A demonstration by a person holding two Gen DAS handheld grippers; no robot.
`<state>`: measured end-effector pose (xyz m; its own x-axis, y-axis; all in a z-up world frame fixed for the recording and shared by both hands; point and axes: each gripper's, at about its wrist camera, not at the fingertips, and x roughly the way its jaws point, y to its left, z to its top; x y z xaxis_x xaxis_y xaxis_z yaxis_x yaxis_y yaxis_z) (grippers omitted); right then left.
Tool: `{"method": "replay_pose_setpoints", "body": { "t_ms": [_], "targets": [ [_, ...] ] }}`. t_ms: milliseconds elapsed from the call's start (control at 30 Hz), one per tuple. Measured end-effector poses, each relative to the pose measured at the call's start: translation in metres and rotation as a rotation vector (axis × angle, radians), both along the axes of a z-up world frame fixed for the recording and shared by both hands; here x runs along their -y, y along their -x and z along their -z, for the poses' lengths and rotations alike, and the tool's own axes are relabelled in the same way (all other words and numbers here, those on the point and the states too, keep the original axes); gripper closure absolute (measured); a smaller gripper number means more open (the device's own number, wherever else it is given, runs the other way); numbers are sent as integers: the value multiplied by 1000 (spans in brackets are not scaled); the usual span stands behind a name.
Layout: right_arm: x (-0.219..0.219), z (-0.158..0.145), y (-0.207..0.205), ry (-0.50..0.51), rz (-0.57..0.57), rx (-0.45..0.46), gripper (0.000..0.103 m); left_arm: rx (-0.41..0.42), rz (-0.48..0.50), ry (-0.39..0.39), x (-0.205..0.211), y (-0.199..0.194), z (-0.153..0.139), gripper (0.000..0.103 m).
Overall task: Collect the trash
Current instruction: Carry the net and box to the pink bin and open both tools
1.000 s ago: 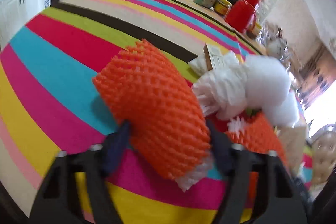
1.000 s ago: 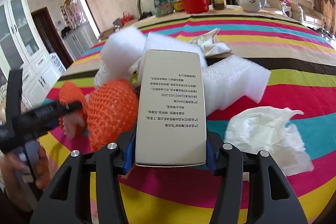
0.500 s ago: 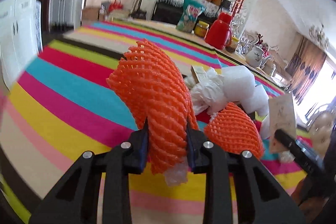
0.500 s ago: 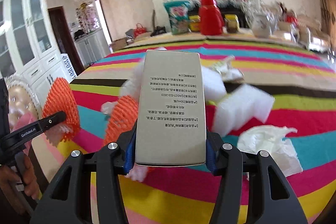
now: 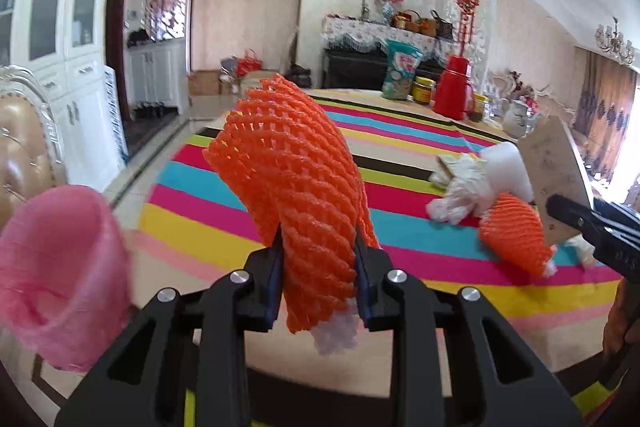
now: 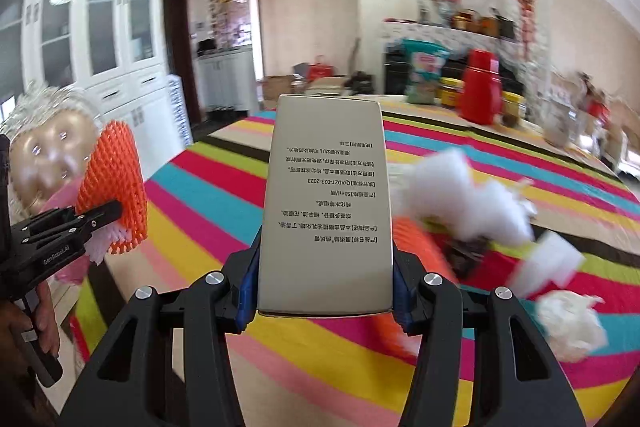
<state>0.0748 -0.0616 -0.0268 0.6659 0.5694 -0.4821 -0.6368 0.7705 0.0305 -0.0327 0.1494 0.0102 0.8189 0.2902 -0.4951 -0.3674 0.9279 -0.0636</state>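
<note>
My left gripper is shut on an orange foam net sleeve and holds it in the air near the table's left edge; it also shows in the right wrist view. My right gripper is shut on a beige printed carton, held upright above the striped tablecloth. A second orange net, white foam pieces and crumpled tissue lie on the table. A pink bag with an open mouth sits low on the left beside the table.
A red thermos, a snack bag and jars stand at the table's far end. A padded chair is at the left by the pink bag. White cabinets line the left wall.
Both grippers have lifted and drawn back from the trash pile toward the table's left edge, each keeping its item. The pink bag has come into the left wrist view.
</note>
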Motion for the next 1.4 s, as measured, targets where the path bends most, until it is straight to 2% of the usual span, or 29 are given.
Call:
{"method": "replay_pose_setpoints", "body": {
  "t_ms": [133, 433, 567, 800, 1000, 1200, 1233, 1267, 1300, 1333, 1400],
  "targets": [
    [-44, 4, 10, -4, -89, -9, 52, -4, -63, -44, -30, 33, -1, 74],
    [-154, 13, 47, 43, -333, -14, 52, -31, -235, -66, -108, 100, 5, 74],
    [-202, 16, 66, 56, -428, -4, 52, -40, -312, -103, -134, 127, 7, 74],
    [-272, 23, 88, 76, -576, -24, 52, -75, -420, -61, -191, 141, 15, 74],
    [-329, 28, 102, 83, -656, -37, 52, -155, -440, -64, -236, 146, 36, 73],
    [-367, 38, 106, 101, -719, -54, 50, -134, -417, 43, -266, 158, 50, 69],
    [-373, 41, 108, 111, -732, -52, 50, -135, -421, 45, -270, 158, 51, 67],
    [-379, 45, 110, 122, -748, -55, 48, -130, -427, 47, -273, 160, 53, 58],
    [-380, 47, 110, 124, -755, -48, 36, -127, -438, 44, -275, 162, 53, 53],
    [-381, 46, 111, 122, -746, -38, 30, -120, -458, 35, -275, 166, 53, 45],
    [-376, 43, 108, 111, -729, -42, 29, -102, -473, 19, -273, 172, 49, 41]
  ]
}}
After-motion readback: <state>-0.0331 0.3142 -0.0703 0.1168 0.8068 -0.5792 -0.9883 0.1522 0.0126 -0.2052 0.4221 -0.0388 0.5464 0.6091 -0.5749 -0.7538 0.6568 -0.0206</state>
